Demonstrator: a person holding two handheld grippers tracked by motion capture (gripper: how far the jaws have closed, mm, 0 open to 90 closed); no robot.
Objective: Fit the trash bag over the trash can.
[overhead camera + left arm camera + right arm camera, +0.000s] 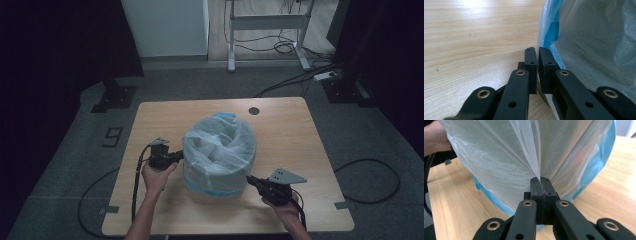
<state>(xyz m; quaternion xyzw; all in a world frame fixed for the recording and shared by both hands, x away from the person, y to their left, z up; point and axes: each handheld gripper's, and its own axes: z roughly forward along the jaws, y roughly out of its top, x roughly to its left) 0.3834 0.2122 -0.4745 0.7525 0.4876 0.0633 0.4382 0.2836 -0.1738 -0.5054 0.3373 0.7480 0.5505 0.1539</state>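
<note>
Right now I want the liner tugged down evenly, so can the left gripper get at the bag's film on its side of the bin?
Probably yes: the left gripper is shut right against the bag, with bare table beside it and nothing between.

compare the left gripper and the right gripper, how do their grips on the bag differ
The right gripper pinches a fold of the white bag liner, pulling it into a taut pleat; the left gripper is shut at the liner's blue hem, and whether film is caught there can't be told. In the high view the right sits lower on the bin, the left nearer the rim. Both are shut.
</note>
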